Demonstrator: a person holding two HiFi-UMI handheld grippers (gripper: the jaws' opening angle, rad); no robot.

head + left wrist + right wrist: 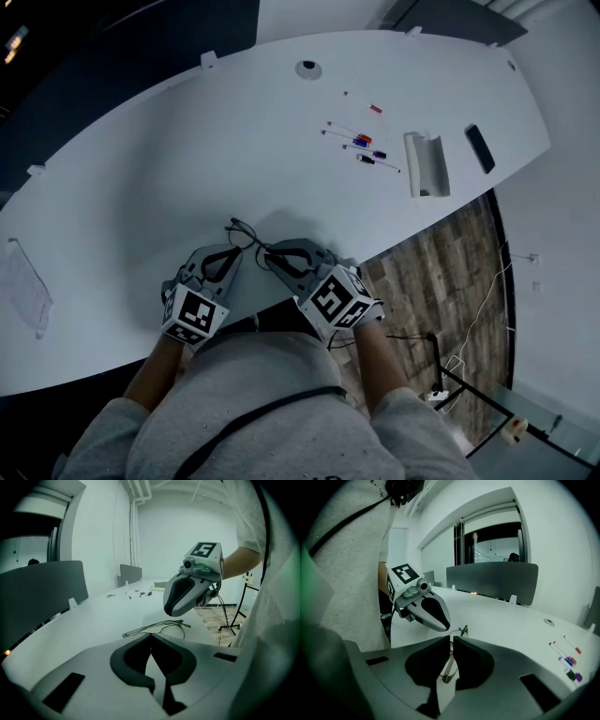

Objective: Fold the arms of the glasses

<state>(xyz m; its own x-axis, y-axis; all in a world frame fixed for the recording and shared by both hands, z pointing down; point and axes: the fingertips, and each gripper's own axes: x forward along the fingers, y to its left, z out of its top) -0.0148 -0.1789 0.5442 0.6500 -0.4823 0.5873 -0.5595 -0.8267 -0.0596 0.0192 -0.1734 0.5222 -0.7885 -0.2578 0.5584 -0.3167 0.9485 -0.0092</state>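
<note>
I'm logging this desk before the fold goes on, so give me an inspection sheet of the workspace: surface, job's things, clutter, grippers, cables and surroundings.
Surface: white table, with a round port at the far side.
Job's things: glasses lie near the front edge, between the two grippers.
Clutter: markers, white tray and dark flat device at the far right; clear bag at the left edge.
Grippers: left gripper has its jaws together, tips at the glasses, grip unclear; right gripper is closed on an arm of the glasses.
Cables: cables on the floor right of the table; none seen on it.
Surroundings: wood-pattern floor, grey partition.
</note>
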